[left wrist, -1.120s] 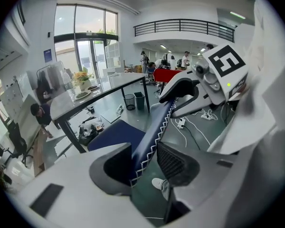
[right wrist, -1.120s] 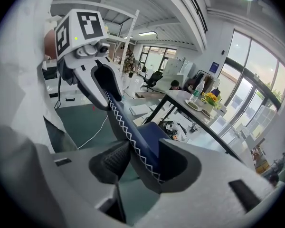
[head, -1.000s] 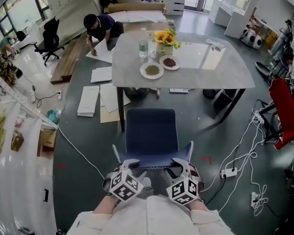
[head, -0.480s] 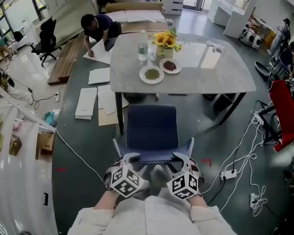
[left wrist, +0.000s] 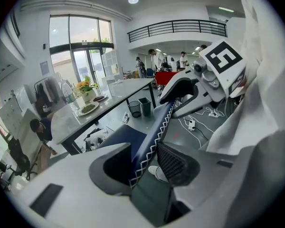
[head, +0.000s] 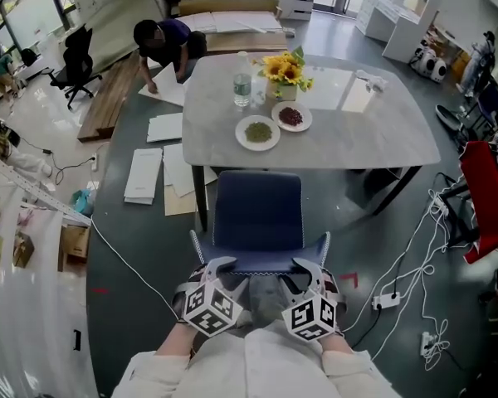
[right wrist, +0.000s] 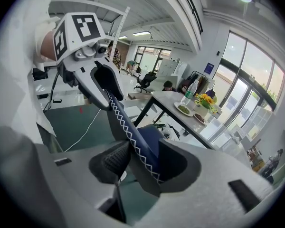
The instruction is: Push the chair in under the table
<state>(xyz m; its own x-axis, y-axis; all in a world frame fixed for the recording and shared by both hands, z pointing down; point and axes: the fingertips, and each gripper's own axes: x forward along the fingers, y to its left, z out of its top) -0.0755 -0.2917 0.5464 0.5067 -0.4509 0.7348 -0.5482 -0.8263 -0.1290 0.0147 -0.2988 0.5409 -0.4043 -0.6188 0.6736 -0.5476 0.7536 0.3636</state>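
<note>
A dark blue chair (head: 257,214) stands facing the grey table (head: 357,139), its seat front just under the near table edge. Both grippers hold the top of its backrest (head: 259,266), which has white zigzag stitching. My left gripper (head: 218,270) straddles the left end and my right gripper (head: 303,269) the right end. In the left gripper view the backrest (left wrist: 154,132) runs between the jaws of the left gripper (left wrist: 143,161), against the ribbed pad. The right gripper view shows the backrest (right wrist: 126,129) clamped in the right gripper (right wrist: 140,163). The person's legs are behind the chair.
On the table stand two plates (head: 258,131), a water bottle (head: 242,88) and a vase of sunflowers (head: 284,71). A person (head: 162,41) crouches over papers (head: 146,172) on the floor at far left. Cables and a power strip (head: 386,300) lie at right, near a red chair (head: 488,197).
The chair and both grippers have moved forward toward the table; the seat front has gone from short of the table edge to just beneath it. The grip looks the same.
</note>
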